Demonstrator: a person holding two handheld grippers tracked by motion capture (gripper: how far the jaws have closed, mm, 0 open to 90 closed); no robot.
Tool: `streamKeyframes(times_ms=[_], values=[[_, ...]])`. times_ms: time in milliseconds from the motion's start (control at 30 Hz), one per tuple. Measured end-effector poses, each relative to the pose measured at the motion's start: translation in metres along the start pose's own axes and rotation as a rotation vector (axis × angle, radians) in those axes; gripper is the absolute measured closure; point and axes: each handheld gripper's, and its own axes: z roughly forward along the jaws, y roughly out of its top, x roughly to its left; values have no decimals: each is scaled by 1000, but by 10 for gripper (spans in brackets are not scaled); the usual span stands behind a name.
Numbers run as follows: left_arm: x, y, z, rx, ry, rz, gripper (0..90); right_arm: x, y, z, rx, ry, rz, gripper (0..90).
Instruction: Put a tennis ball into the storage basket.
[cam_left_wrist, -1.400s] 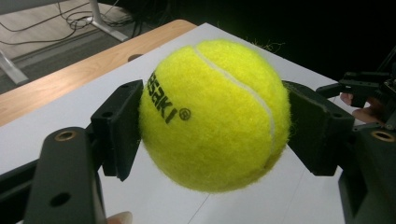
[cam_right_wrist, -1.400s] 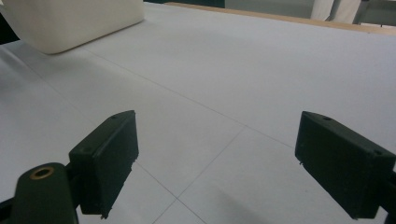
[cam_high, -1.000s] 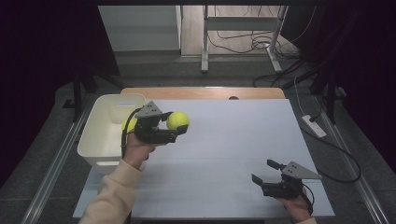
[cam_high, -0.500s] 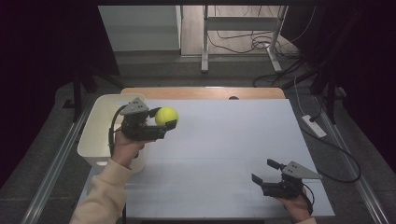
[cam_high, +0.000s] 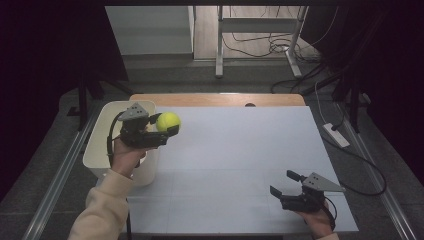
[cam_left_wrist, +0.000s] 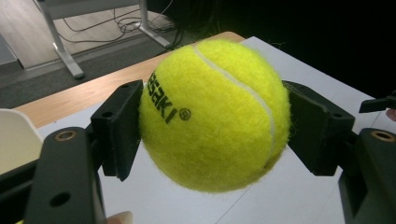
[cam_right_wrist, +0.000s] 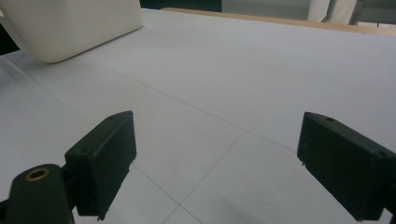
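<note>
A yellow tennis ball (cam_high: 168, 121) (cam_left_wrist: 212, 114) is clamped between the two black jaws of my left gripper (cam_high: 165, 131) (cam_left_wrist: 215, 126), held in the air over the right rim of the white bin (cam_high: 100, 150). A hand and a cream sleeve hold that gripper. Black lettering shows on the ball's left side. My right gripper (cam_high: 286, 184) (cam_right_wrist: 217, 163) rests low over the white table sheet (cam_high: 250, 160) near the front right corner, its jaws spread wide with nothing between them.
The white bin (cam_right_wrist: 70, 23) stands at the table's left edge. A wooden strip (cam_high: 215, 99) runs along the table's far edge. Beyond it are table legs and cables on the floor; a power strip (cam_high: 336, 135) lies right of the table.
My left gripper has carried the ball leftward, from over the table sheet to above the bin's right rim. The right gripper has stayed put.
</note>
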Motion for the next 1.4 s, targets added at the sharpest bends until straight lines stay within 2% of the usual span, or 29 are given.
streamKeyframes(times_ms=[167, 333, 700, 1400], values=[[7, -4, -6, -2, 28, -12, 273, 0, 0, 1, 3, 2, -5, 118], [16, -8, -13, -15, 80, -35, 274, 0, 0, 1, 4, 1, -5, 118], [25, -12, -20, -18, 106, -57, 274, 0, -1, 1, 3, 1, -5, 118], [54, -24, -35, 3, 202, -104, 272, 0, -1, 2, 11, 3, -11, 119]])
